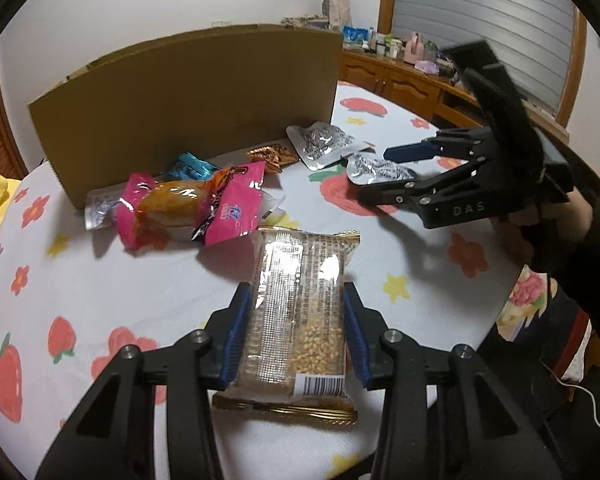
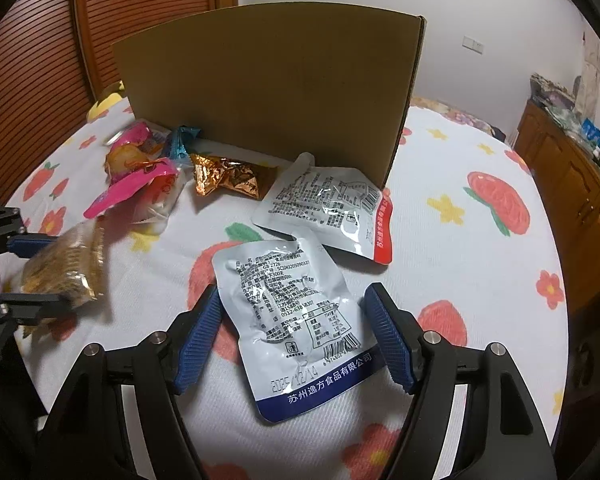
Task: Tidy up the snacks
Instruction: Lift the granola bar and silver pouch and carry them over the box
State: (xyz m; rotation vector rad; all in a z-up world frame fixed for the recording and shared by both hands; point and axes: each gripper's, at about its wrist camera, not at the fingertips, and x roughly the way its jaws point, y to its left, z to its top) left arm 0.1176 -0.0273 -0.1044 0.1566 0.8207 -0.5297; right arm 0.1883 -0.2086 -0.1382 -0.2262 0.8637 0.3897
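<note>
A clear grain-bar packet point(image 1: 296, 312) with gold ends sits between the blue pads of my left gripper point(image 1: 296, 292), which press on its two long sides. In the right wrist view the same packet point(image 2: 64, 268) looks blurred at the left edge. My right gripper point(image 2: 294, 292) stands open over a silver pouch with a blue band point(image 2: 292, 312); its pads are beside the pouch without touching it. A second silver pouch with a red band point(image 2: 328, 208) lies just beyond. A pink-wrapped snack point(image 1: 188, 208), a teal packet point(image 1: 190, 168) and a copper foil packet point(image 2: 228, 180) lie in front of the cardboard box point(image 2: 268, 88).
Everything lies on a white cover printed with strawberries and flowers point(image 1: 100, 288). The box stands upright at the back with its plain wall facing me. A wooden cabinet point(image 2: 572, 184) with clutter runs along the right, and a slatted wooden door point(image 2: 32, 80) is at the left. A person's hand point(image 1: 548, 216) holds the right gripper.
</note>
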